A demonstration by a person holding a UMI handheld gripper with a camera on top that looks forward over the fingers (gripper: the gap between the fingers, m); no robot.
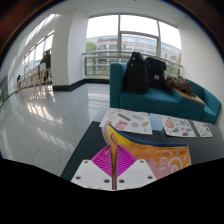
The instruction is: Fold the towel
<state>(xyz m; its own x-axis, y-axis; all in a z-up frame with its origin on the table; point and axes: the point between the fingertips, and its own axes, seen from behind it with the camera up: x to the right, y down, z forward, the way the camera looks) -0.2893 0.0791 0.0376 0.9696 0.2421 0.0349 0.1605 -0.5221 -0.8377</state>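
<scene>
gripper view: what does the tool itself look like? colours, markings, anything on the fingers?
The tool shows two fingers converging to a point. Each inner face carries a magenta pad with fine ribbed lines. At the base of each finger sits a white tag with black square markings, like fiducials. No cables, hand or sleeve are visible.

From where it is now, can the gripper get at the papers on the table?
Probably not directly: the gripper is shut on the towel, which hangs between it and the papers on the table. It would have to let go first.
</scene>
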